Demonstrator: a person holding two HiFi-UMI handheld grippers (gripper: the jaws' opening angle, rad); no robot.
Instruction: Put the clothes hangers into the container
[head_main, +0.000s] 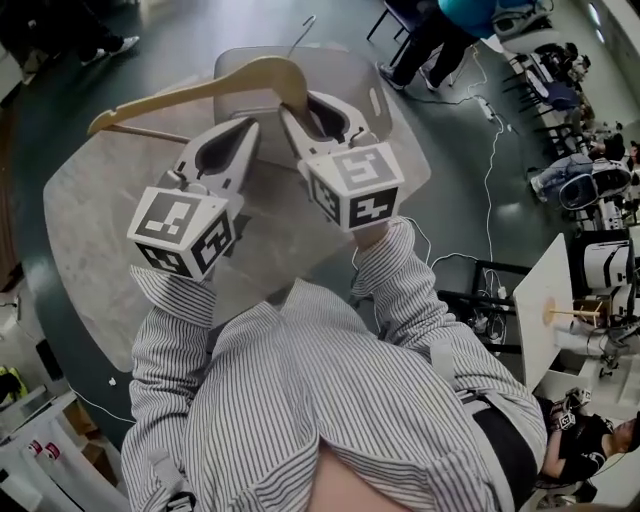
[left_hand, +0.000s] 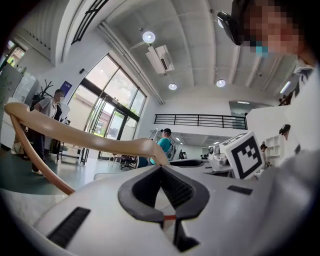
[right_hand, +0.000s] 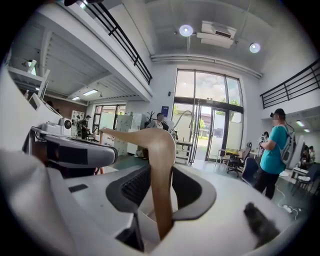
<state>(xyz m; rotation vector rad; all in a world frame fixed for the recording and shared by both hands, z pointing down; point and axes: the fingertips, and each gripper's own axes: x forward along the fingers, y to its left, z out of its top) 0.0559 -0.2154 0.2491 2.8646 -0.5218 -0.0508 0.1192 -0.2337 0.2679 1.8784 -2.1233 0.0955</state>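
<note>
At 12 o'clock in the head view, a grey container (head_main: 365, 65) stands on a round grey surface (head_main: 90, 220). A wooden hanger (head_main: 200, 92) lies across this view from 10 o'clock toward 12 o'clock, level with the container's near wall. Its metal hook (head_main: 300, 28) points to 12 o'clock, over the container.

Right gripper (head_main: 315, 105): the jaws are closed on one arm of the hanger. The right gripper view shows that arm (right_hand: 160, 165) standing upright between the two pads, touching both.

Left gripper (head_main: 250, 125): positioned just beside the right gripper, at its 9 o'clock. The left gripper view shows the jaw tips (left_hand: 160, 167) meeting with nothing between them. The hanger (left_hand: 90, 140) passes beyond the tips, from 9 o'clock toward centre.
</note>
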